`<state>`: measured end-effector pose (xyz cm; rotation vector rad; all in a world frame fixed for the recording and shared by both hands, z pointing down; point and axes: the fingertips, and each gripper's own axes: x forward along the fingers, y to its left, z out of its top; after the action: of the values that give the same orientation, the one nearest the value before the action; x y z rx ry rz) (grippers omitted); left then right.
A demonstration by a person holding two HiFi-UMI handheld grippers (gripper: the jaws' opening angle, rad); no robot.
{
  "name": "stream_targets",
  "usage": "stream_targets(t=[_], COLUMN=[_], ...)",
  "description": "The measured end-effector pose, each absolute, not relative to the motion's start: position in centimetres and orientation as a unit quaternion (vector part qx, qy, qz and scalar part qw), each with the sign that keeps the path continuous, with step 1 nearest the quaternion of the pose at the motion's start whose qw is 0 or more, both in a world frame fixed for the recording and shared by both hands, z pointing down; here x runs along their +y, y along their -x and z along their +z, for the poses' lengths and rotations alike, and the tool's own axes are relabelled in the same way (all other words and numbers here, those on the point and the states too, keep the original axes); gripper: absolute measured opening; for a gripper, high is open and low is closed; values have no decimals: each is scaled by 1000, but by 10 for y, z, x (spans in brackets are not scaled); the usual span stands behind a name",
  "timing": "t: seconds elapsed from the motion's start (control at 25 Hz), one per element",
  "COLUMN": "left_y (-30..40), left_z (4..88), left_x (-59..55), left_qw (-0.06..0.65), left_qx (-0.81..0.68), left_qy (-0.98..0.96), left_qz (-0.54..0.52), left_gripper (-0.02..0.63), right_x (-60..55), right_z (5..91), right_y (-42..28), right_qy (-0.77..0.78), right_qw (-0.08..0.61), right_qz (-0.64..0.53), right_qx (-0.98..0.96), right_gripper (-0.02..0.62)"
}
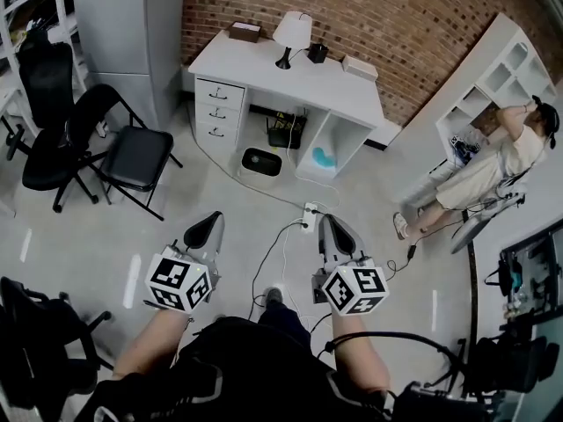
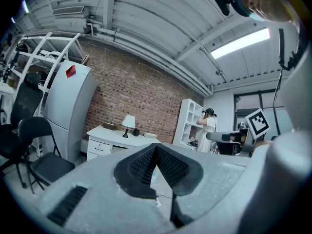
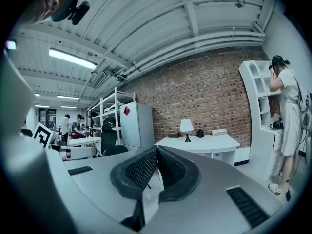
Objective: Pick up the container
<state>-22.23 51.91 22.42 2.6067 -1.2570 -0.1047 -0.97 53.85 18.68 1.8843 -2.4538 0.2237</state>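
Observation:
A white desk [image 1: 264, 69] stands against the brick wall ahead of me. On it are a brown box [image 1: 244, 32], a lamp [image 1: 291, 33], a small black pot [image 1: 317, 53] and a flat white box [image 1: 359, 67]. A black-and-white bin [image 1: 260, 161] sits on the floor under the desk. My left gripper [image 1: 211, 222] and right gripper [image 1: 331, 224] are held out side by side over the floor, well short of the desk. In the gripper views the left gripper [image 2: 156, 148] and the right gripper [image 3: 157, 151] are shut with nothing between their pads.
A folding chair [image 1: 136, 156] and a black office chair [image 1: 44, 104] stand at the left beside a tall grey cabinet [image 1: 132, 25]. A power strip [image 1: 309, 217] with cables lies on the floor ahead. A person [image 1: 488, 170] stands at a white shelf [image 1: 506, 73] on the right.

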Motion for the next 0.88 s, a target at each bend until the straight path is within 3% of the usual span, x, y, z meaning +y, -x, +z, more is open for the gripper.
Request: stream_targets(t=[0.44, 0.88], left_y=[218, 148], left_z=[235, 234], left_x=[457, 365], left_qw=[132, 138], left_qx=[-455, -473], left_qy=[-880, -870], left_qz=[-34, -22], left_gripper=[6, 6], right_x=[465, 368], right_z=[199, 200], right_y=[-2, -63], right_qy=[-590, -556], right_qw=[6, 19], right_qz=[91, 81], right_qx=[-802, -827], right_gripper=[6, 6])
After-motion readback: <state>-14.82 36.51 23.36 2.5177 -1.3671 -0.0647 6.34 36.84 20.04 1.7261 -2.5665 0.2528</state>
